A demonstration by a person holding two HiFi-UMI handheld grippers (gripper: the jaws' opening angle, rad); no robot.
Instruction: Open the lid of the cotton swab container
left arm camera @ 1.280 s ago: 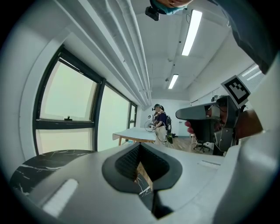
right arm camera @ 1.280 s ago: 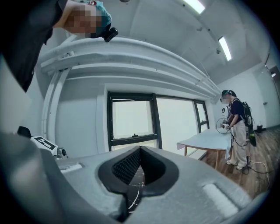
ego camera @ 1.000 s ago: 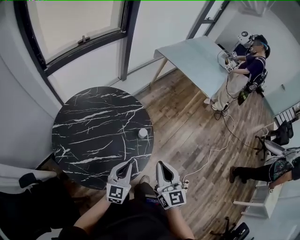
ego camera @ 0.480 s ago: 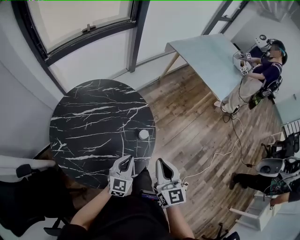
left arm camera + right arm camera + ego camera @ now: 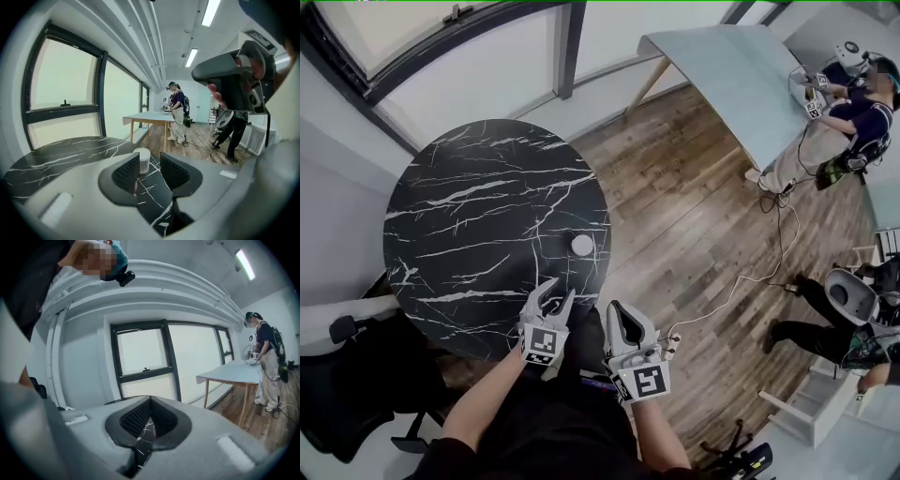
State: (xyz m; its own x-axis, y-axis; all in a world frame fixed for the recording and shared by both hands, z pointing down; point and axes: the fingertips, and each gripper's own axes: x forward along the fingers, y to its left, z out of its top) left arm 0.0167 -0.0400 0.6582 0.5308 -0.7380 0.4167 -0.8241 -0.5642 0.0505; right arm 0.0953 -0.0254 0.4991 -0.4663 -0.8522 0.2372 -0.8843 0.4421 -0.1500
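Note:
The cotton swab container (image 5: 582,246) is a small round white-lidded tub near the right edge of the black marble table (image 5: 469,216). In the left gripper view the container (image 5: 142,159) stands upright beyond the jaws, its lid on. My left gripper (image 5: 558,295) hovers at the table's near edge, short of the container; its jaws are opening with nothing between them. My right gripper (image 5: 616,315) is off the table's edge to the right, shut and empty. In the right gripper view its jaws (image 5: 150,420) meet at the tips.
A light rectangular table (image 5: 727,70) stands at the back right with a person (image 5: 848,103) beside it. A cable (image 5: 741,281) trails over the wooden floor. A dark chair (image 5: 356,375) sits at the near left. More people and chairs are at the right.
The left gripper's jaws have parted from shut. Both grippers have shifted forward toward the table's near edge, and the head view has tipped further down.

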